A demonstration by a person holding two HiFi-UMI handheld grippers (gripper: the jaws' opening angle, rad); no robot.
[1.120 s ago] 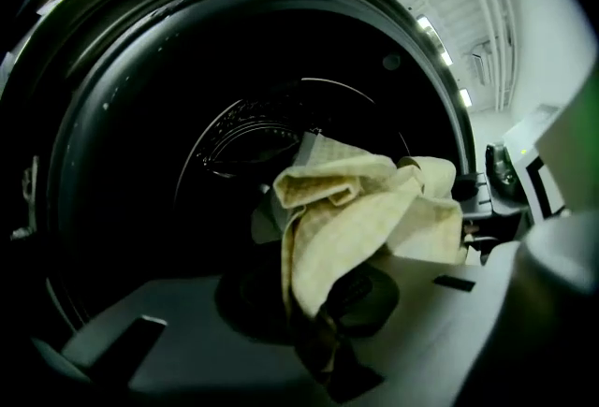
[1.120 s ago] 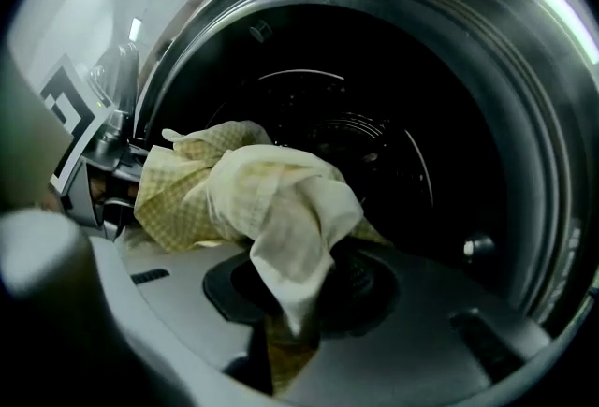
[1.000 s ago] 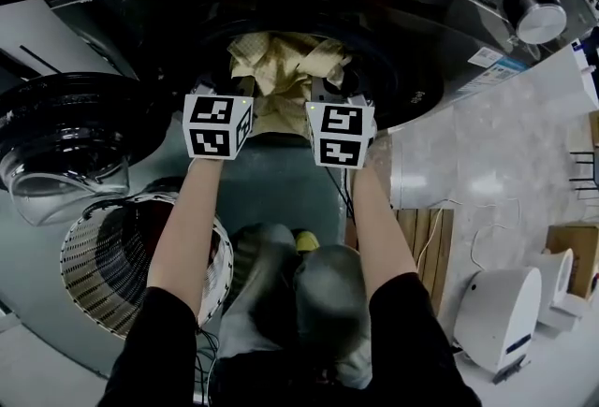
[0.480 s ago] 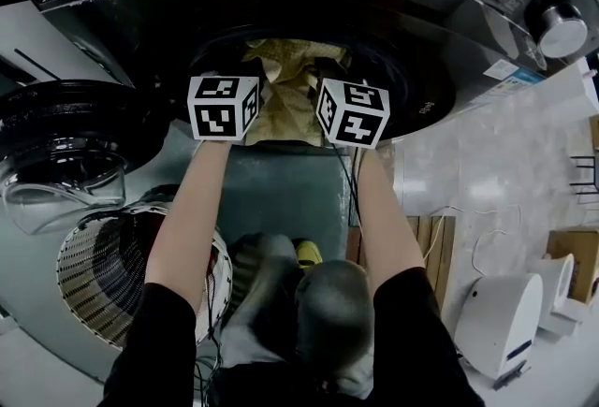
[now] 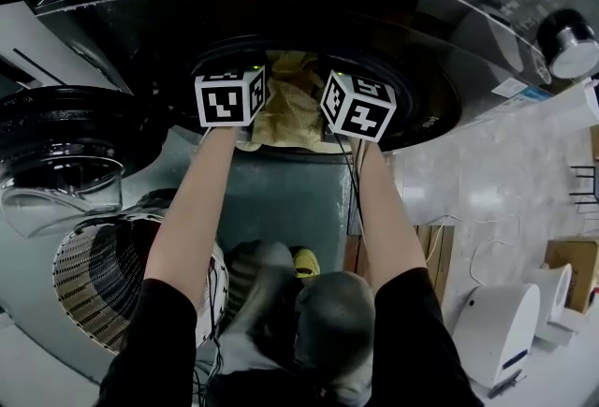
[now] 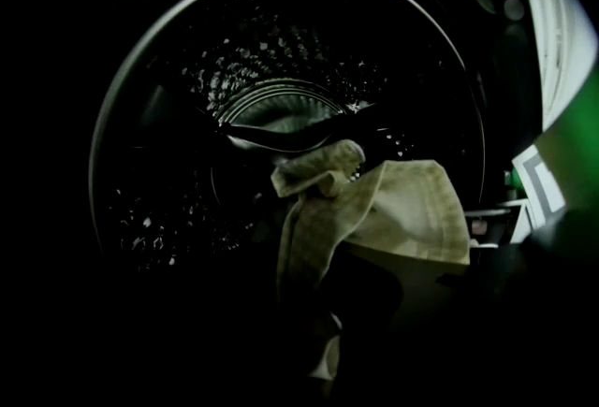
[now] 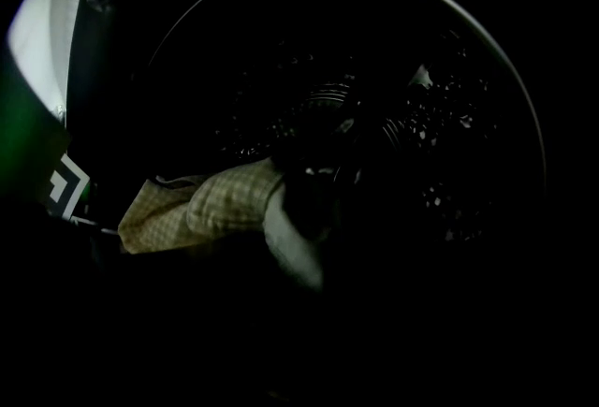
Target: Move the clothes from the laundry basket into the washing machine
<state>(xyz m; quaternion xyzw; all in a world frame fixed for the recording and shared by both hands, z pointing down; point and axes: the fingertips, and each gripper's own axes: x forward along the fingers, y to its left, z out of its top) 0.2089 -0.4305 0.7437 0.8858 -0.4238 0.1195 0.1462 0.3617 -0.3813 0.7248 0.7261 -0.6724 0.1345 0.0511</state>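
A yellow checked cloth (image 5: 290, 106) hangs in the mouth of the dark washing machine drum (image 5: 426, 110), between my two grippers. My left gripper (image 5: 239, 82) reaches into the opening at the cloth's left side. Its jaws are opening, and in the left gripper view the cloth (image 6: 393, 209) still rises from between them. My right gripper (image 5: 351, 89) is at the cloth's right side. Its jaws are opening too, and the cloth (image 7: 206, 204) lies to their left. The darkness hides both pairs of jaws. The perforated drum wall (image 6: 281, 68) lies behind the cloth.
The machine's round door (image 5: 65, 148) stands open at the left. Below it is the slatted laundry basket (image 5: 89, 274), with dark clothes inside. A control knob (image 5: 573, 42) sits at the top right. A white appliance (image 5: 496, 326) stands on the floor at the right, and the person's knees are below.
Both grippers have moved up the picture, further into the drum opening, and carried the yellow cloth with them. Less of the cloth hangs over the rim now.
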